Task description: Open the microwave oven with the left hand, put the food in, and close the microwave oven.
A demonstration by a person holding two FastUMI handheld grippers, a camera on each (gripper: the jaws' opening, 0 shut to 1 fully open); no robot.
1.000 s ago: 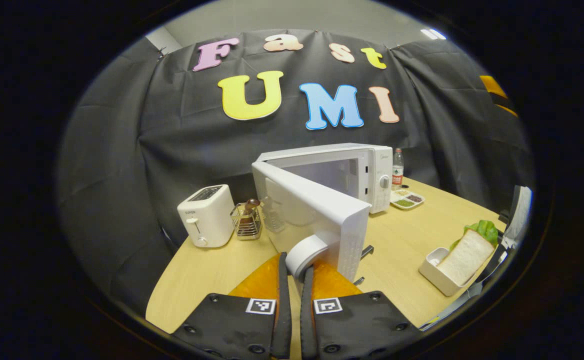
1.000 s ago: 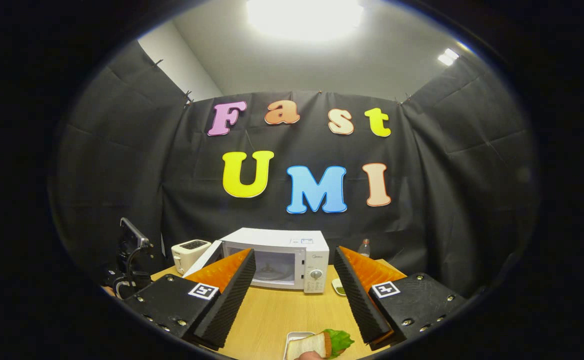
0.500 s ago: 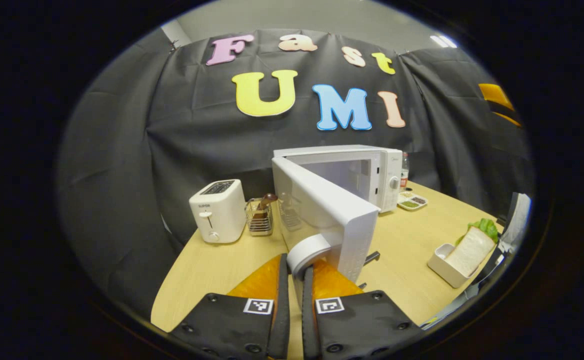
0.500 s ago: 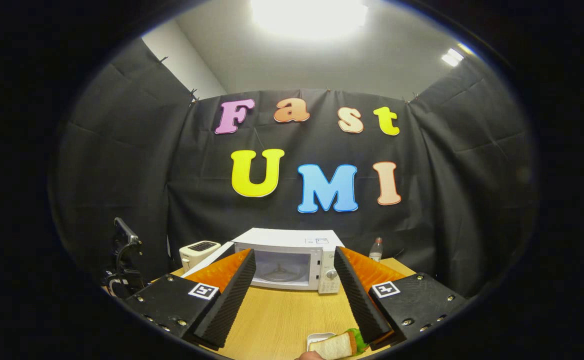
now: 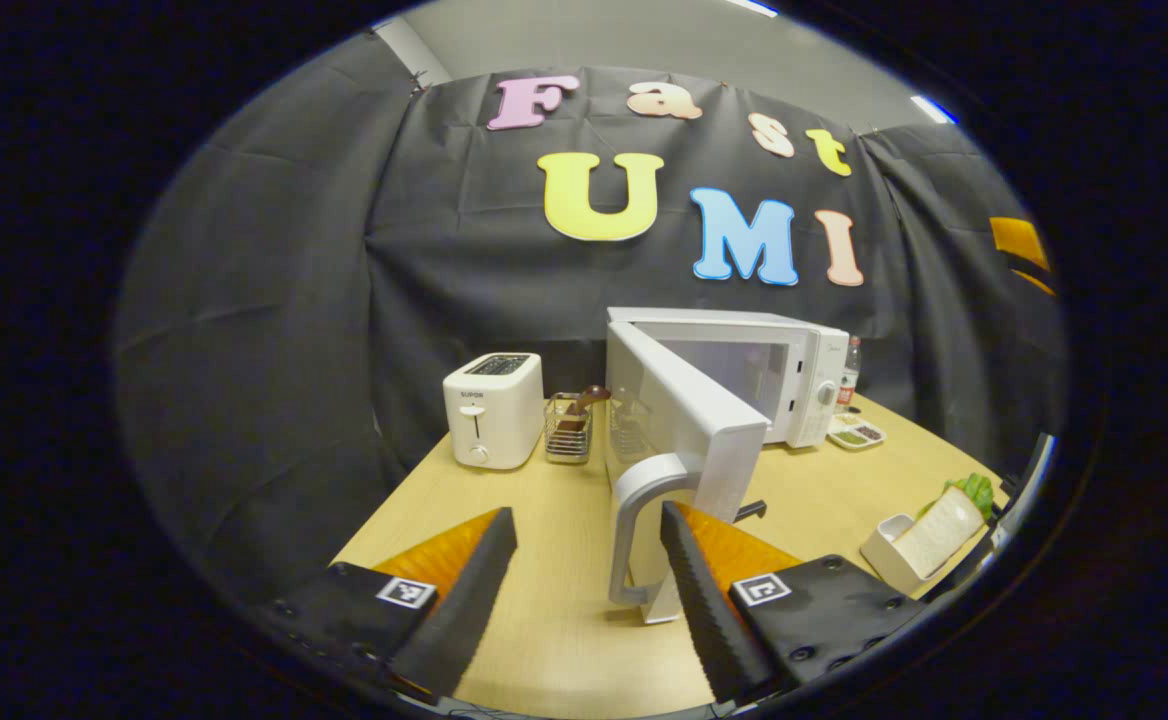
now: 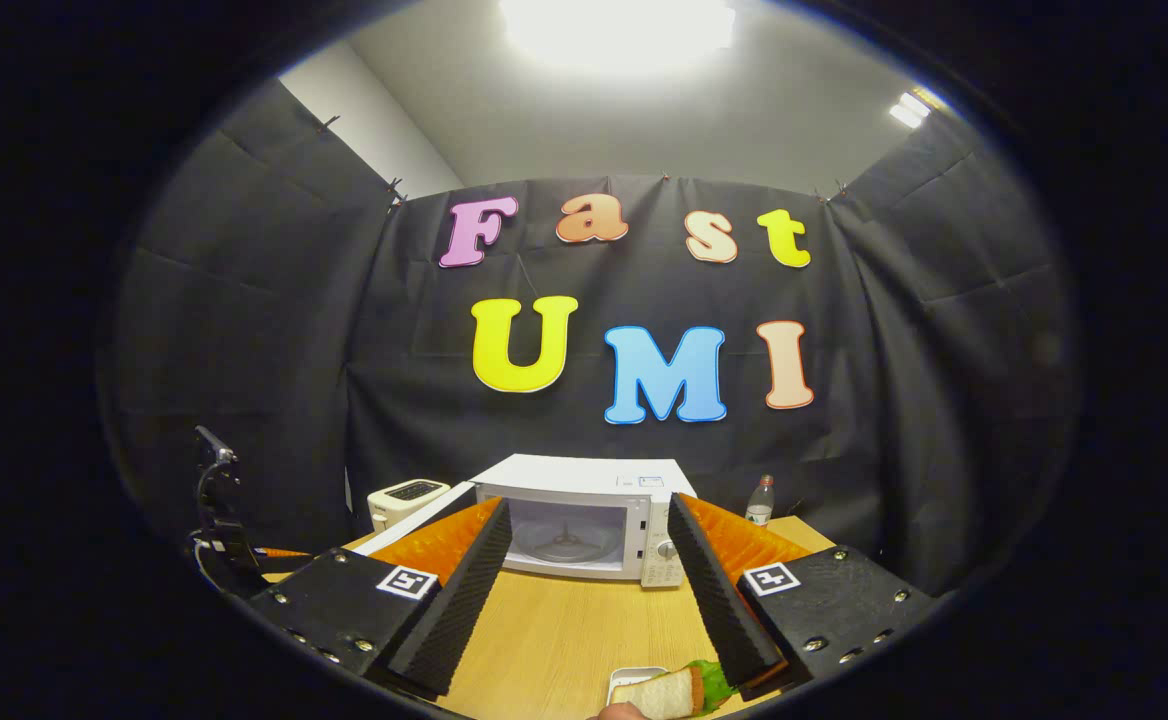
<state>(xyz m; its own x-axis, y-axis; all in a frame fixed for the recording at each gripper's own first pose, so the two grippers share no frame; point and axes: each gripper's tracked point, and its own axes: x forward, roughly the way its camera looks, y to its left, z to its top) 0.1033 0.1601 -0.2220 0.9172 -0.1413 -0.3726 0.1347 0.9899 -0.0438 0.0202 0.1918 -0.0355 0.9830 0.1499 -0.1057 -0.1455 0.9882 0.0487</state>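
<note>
Left gripper [image 5: 584, 570] is released, its fingers spread around the curved handle [image 5: 634, 530] without touching. Behind, the white microwave oven [image 5: 744, 375] stands open on the wooden table [image 5: 554, 620]. Right gripper [image 6: 589, 585] is spread above the sandwich [image 6: 672, 690].

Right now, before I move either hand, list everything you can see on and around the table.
microwave: one, white, back of the table, door swung open with its handle facing the left gripper
toaster: one, white, left of the microwave
wire basket: one, metal, between toaster and door, something brown inside
bottle: one, clear, right of the microwave
small dish: one, white, compartments, by the microwave's front right corner
sandwich: one, white bread with green lettuce, in a white tray at the table's right edge
left gripper: open, fingers either side of the handle, not touching it
right gripper: open, above the sandwich
</note>
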